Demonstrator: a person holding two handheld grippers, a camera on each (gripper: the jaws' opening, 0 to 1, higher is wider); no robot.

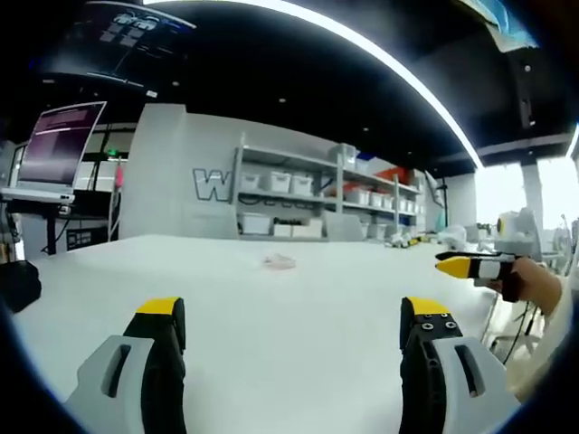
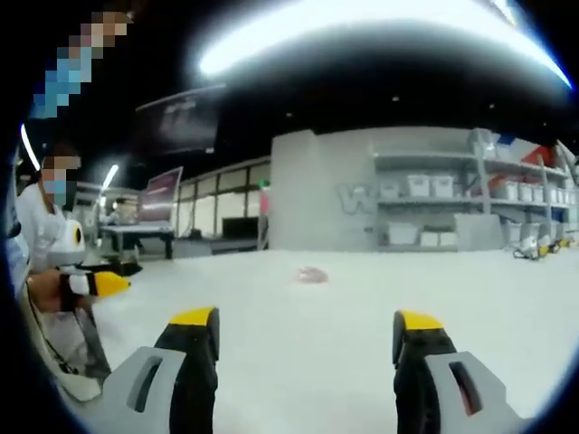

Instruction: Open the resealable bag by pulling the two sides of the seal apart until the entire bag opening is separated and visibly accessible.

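Out on the middle of the white bench (image 1: 271,325) lies the resealable bag (image 1: 280,262), a small, pale pinkish thing lying flat and well apart from both of your grippers. It sits alone there, so you can come at its seal from either side; which way the seal faces is too small to tell.

Your left gripper (image 1: 294,330) has its fingers (image 1: 163,316) spread wide and holding nothing, and it points straight at the bag. Your right gripper (image 2: 306,339) is likewise spread wide and bare, with the bag (image 2: 310,276) ahead between its yellow tips. That readiness suits a pinch on each side of the seal, I judge.

Open bench surrounds the bag on all sides. The far bench edge runs before shelving (image 1: 317,194) stacked with bins, well behind the bag. The other gripper shows at each view's side, held low near the bench edge.
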